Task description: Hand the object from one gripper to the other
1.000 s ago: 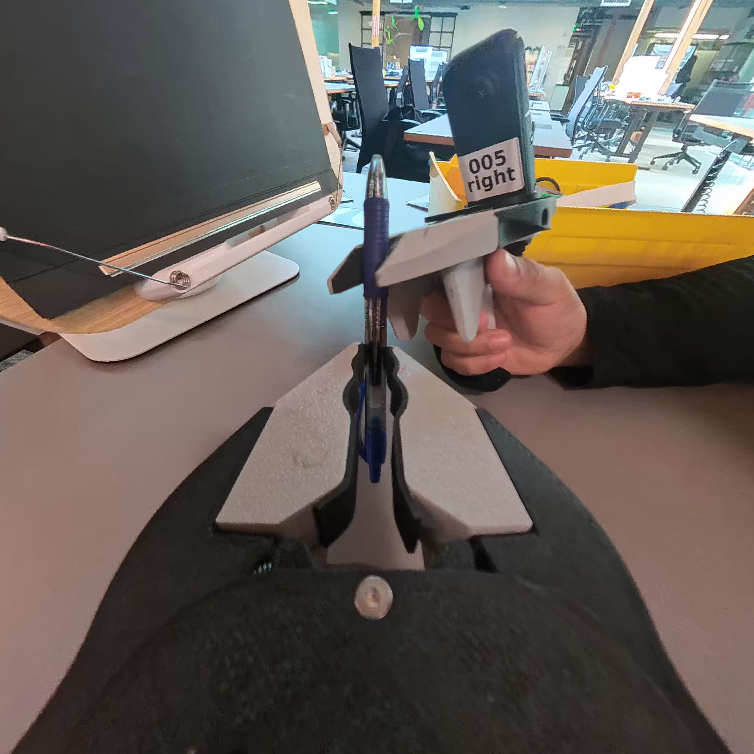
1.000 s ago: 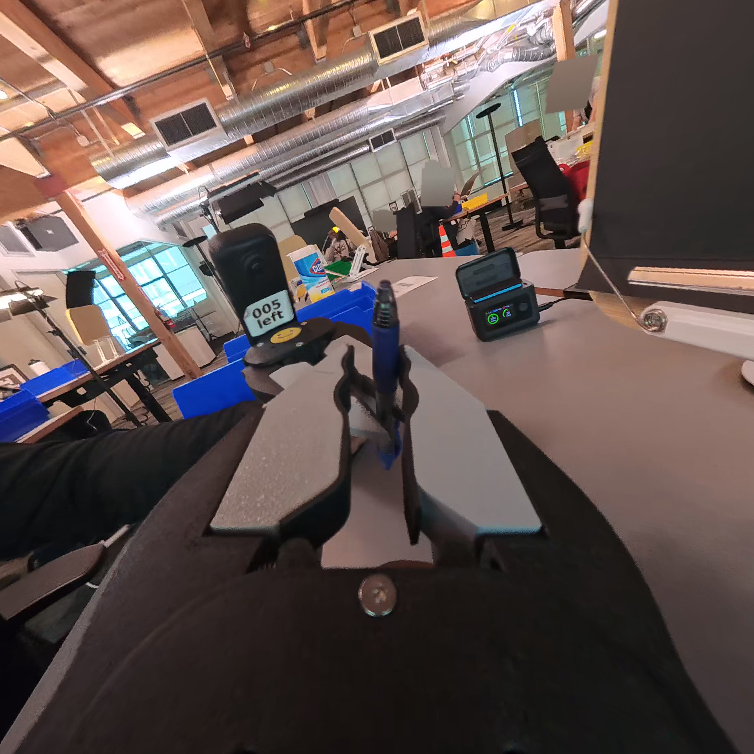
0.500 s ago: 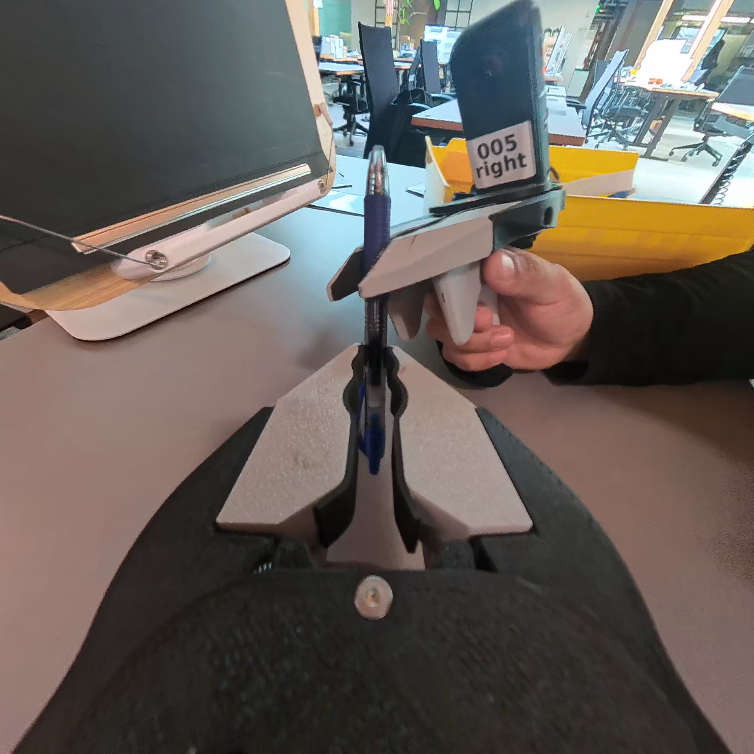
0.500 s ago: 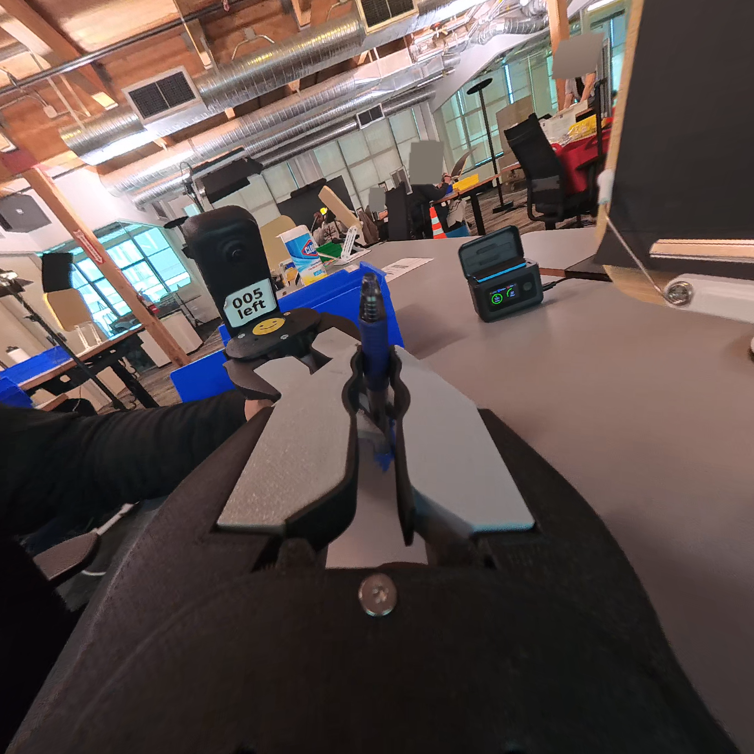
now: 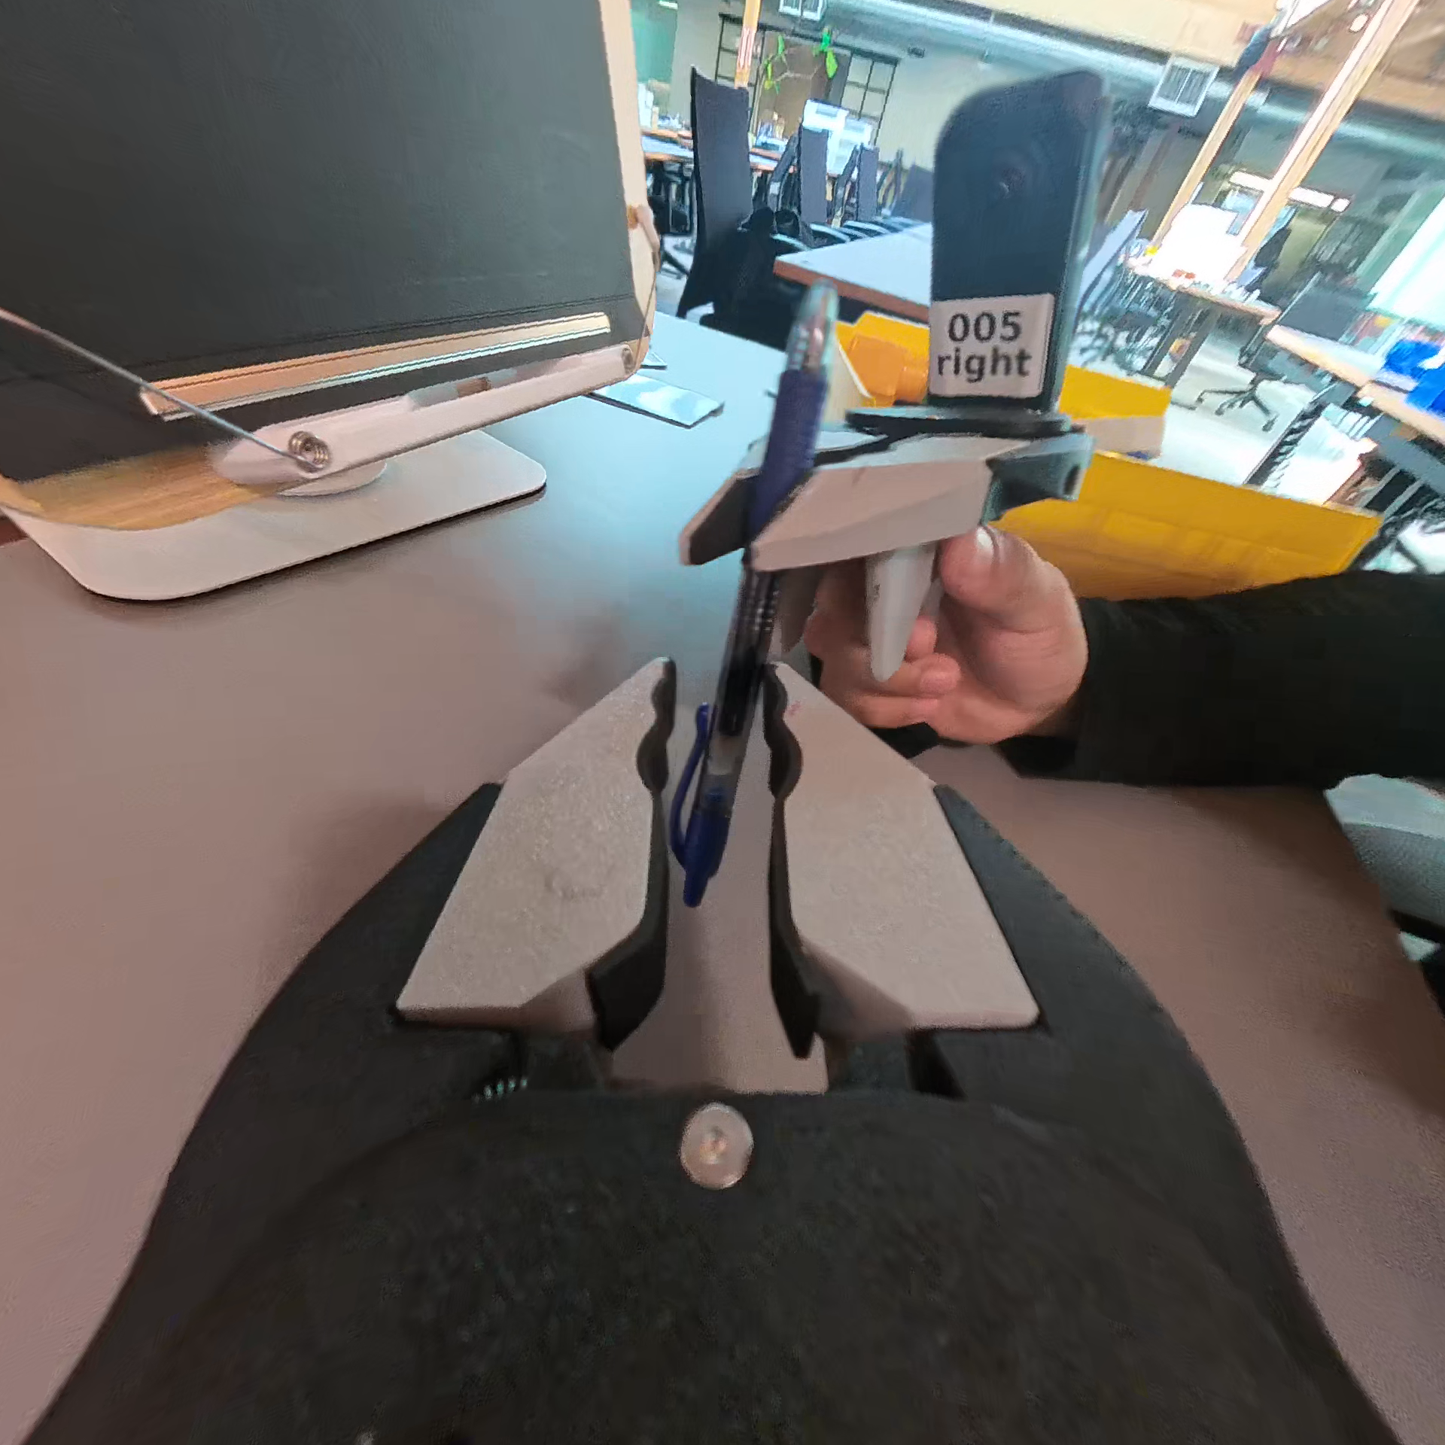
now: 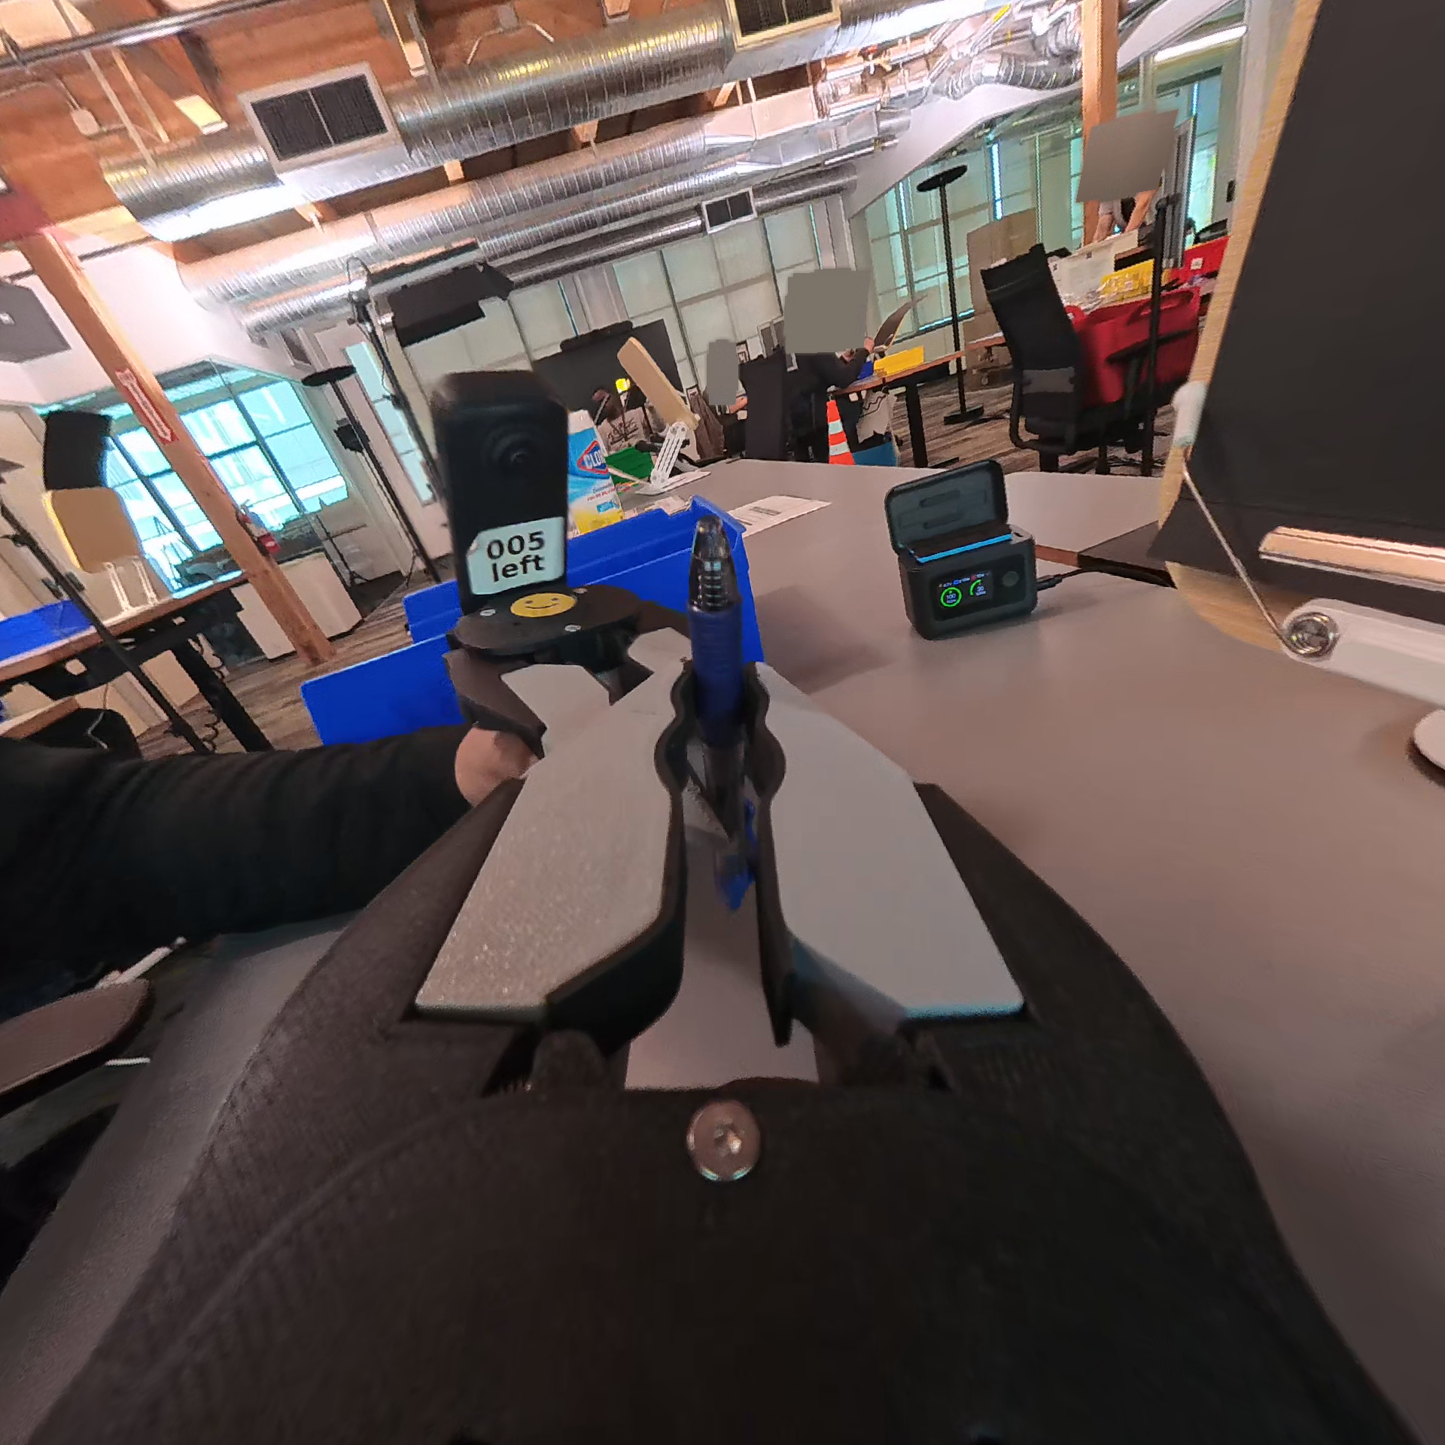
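A blue pen (image 5: 784, 438) stands nearly upright above the grey table, tilted a little to the right. My right gripper (image 6: 718, 692) is shut on the pen's blue grip (image 6: 713, 625), tip end up. In the left wrist view the right gripper (image 5: 727, 543) is held by a hand and clamps the pen's upper part. My left gripper (image 5: 718, 692) is open. Its jaws stand on either side of the pen's lower clip end with a gap on both sides. In the right wrist view one of the left gripper's fingers (image 6: 563, 692) shows behind my right fingers.
A dark monitor (image 5: 313, 172) on a white stand (image 5: 297, 532) stands on the grey table (image 5: 234, 766) at the left. A yellow bin (image 5: 1188, 524) is behind the right hand. A blue bin (image 6: 618, 559) and a small black case (image 6: 966, 571) sit farther off. The tips of one gripper are about 4 cm away from the tips of the other. From either gripper's tips it is about 25 cm to the small black case (image 6: 966, 571).
My left gripper has opened off the pen. The pen now leans slightly right, held only by the right gripper, which has shifted a little right.
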`<state>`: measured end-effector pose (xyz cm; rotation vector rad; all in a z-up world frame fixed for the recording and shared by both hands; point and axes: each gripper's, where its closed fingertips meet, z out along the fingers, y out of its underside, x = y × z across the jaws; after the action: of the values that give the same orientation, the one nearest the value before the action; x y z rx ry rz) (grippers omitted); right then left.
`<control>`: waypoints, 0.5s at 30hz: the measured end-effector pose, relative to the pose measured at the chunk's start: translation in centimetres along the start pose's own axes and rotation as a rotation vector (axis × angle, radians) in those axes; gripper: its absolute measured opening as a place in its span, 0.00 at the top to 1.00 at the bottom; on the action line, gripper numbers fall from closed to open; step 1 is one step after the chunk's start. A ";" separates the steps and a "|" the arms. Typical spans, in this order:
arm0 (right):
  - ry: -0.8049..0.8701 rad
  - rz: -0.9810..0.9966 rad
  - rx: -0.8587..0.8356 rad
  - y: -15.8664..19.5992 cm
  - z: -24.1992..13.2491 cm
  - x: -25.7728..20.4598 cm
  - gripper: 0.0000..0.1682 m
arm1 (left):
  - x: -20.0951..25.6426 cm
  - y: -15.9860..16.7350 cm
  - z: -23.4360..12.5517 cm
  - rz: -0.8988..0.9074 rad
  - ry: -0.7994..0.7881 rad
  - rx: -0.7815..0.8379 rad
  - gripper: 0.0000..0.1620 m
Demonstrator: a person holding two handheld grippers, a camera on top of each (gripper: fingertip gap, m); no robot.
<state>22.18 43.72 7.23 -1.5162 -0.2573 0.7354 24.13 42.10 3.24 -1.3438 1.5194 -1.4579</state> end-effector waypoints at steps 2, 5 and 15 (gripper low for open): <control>0.019 0.011 0.021 -0.4 -0.4 0.1 0.95 | -0.6 -0.1 -0.1 -0.059 -0.001 0.012 0.84; 0.121 -0.021 0.110 -2.4 -1.9 1.4 0.95 | -0.8 -0.2 -0.3 -0.180 0.048 0.024 0.82; 0.068 -0.200 0.147 -6.3 -5.3 -1.9 0.95 | 2.7 -0.6 -1.4 -0.234 0.313 0.057 0.72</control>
<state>25.60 39.04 13.40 -1.3512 -0.2925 0.5317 22.22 40.05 4.63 -1.3422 1.5342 -1.9175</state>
